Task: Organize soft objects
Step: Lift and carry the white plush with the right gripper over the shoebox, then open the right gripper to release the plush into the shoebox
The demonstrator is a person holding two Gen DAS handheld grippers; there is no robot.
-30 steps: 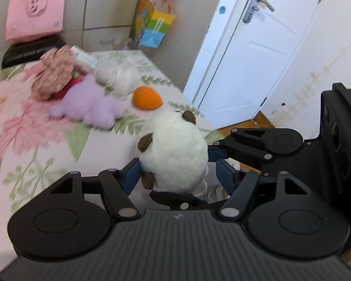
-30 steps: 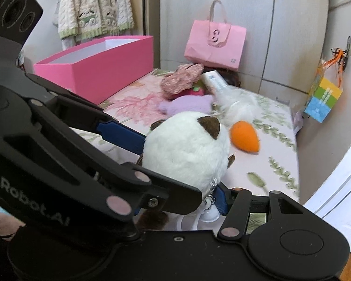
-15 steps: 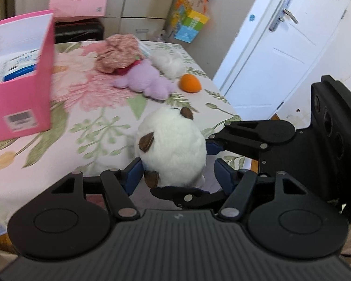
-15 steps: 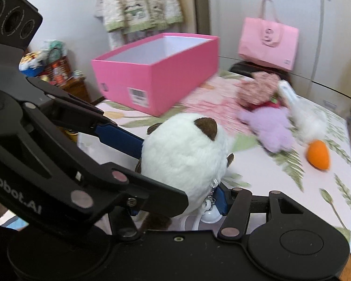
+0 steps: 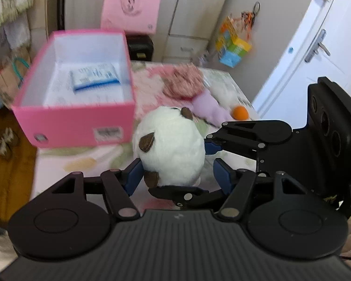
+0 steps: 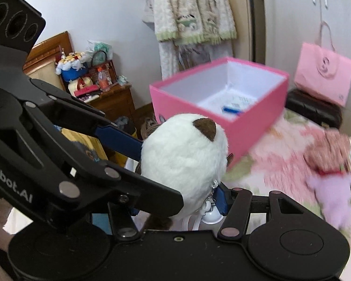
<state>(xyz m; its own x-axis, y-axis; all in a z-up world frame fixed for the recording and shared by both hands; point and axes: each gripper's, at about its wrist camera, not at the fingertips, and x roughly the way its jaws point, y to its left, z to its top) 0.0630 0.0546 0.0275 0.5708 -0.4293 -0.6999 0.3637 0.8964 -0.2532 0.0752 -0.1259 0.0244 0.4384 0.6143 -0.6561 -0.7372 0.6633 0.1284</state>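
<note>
We have the white plush toy (image 5: 169,146) up off the worktop (image 5: 149,86), held between both tools on the near side of the pink box (image 5: 74,119). It looks light and very squashy: the fur bulges out around the blue pads, so we judge it will deform rather than slip, and nothing about it seems fragile. Its round body is the place to hold; the small brown ears and the little metal clasp at its base would give poor purchase. The left gripper (image 5: 177,172) has its jaws spread at the toy's lower sides, one pad touching the fur and the other standing off, so we cannot tell whether it truly grips. The right gripper (image 6: 175,175) has its jaws clenched on the toy. The box stands open, with a blue-and-white packet (image 5: 94,78) on its floor. Beyond the box lie a purple plush (image 5: 209,107), an orange ball (image 5: 239,112) and a patterned pink bundle (image 5: 183,85).
</note>
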